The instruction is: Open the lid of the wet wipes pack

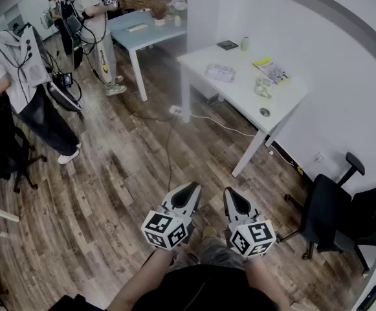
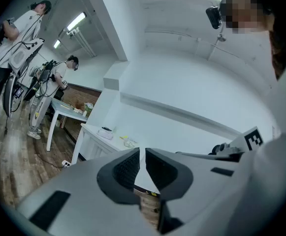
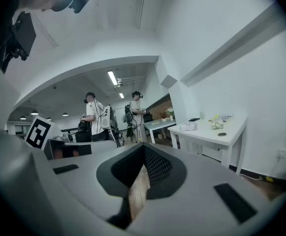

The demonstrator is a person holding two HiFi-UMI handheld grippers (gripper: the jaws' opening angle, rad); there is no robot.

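Indoors — wood floor [image 1: 123,173] | white table [image 1: 239,94] against wall [image 1: 343,37] | wipes pack [image 1: 220,72] atop

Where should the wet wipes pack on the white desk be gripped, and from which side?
Probably across its narrow width, by the two long edges, coming down from above. The wet wipes pack lies flat and low on the white desk, with bare surface around it. Its lid is too small to make out from here.
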